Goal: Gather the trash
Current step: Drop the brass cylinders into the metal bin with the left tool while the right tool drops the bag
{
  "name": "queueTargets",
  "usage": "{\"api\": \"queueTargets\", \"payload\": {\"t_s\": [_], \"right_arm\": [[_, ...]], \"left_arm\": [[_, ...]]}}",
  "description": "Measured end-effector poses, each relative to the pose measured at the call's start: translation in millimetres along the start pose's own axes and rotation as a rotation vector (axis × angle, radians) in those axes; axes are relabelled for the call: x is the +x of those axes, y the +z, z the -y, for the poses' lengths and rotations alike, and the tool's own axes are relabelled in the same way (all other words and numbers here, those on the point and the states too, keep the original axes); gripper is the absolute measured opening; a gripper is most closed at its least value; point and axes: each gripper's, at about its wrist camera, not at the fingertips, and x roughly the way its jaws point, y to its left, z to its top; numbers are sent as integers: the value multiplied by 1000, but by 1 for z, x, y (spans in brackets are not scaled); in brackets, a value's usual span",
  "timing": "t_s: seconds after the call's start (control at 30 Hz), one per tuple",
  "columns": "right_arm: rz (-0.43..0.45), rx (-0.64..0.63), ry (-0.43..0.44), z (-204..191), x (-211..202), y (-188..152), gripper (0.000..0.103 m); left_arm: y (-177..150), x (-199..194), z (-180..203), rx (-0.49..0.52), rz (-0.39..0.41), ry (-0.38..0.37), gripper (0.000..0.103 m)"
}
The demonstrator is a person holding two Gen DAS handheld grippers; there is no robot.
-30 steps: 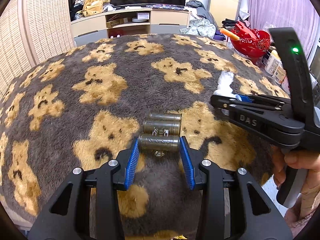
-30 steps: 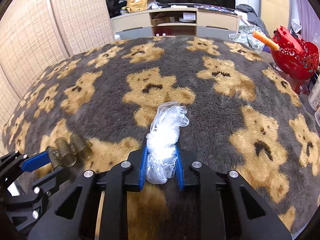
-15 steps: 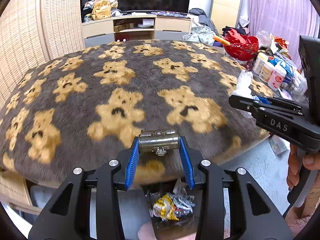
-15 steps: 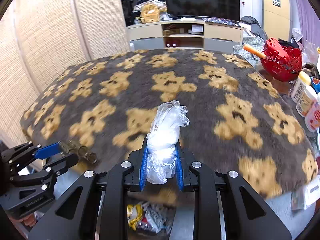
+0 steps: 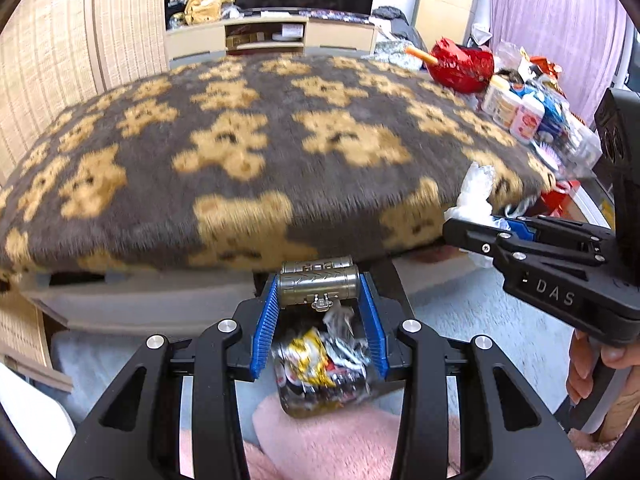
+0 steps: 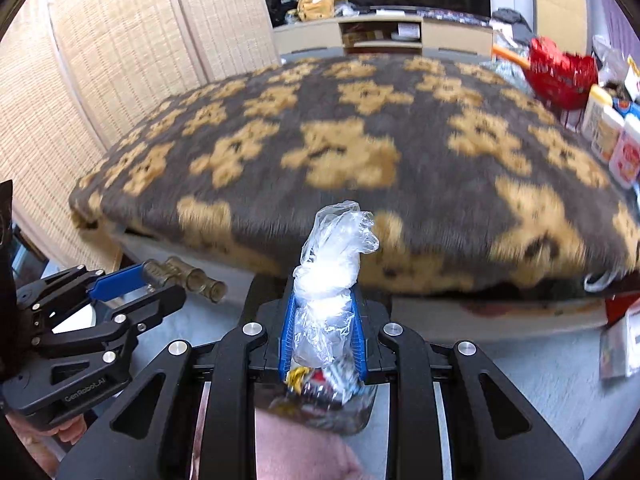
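My left gripper (image 5: 319,294) is shut on a cluster of small bronze metal cylinders (image 5: 319,286) and holds it in the air, past the table's front edge. It also shows in the right wrist view (image 6: 184,276). My right gripper (image 6: 323,312) is shut on a crumpled clear plastic bag (image 6: 332,264), which also shows in the left wrist view (image 5: 474,192). Below both grippers stands a dark bin (image 5: 320,364) with foil wrappers and other trash in it; the right wrist view shows it too (image 6: 324,392).
The table carries a furry grey cover with tan bears (image 5: 256,152). A red basket (image 5: 460,64) and several bottles (image 5: 516,108) stand at its right end. A woven screen (image 6: 100,60) is on the left, a TV stand (image 5: 276,36) behind. Pink cloth (image 5: 340,440) lies just below me.
Both grippers have pulled back from above the table to beyond its front edge, each keeping its load. The trash bin has come into view directly under them.
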Motion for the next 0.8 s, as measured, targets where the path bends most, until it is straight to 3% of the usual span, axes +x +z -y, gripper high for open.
{"api": "queueTargets", "payload": {"t_s": [0.33, 0.8], "right_arm": [[-135, 73, 3, 13, 42, -40, 25], [-245, 131, -5, 24, 100, -52, 27]], "left_arm": [[-46, 47, 2, -27, -138, -25, 37], [-62, 111, -3, -41, -267, -38, 37]]}}
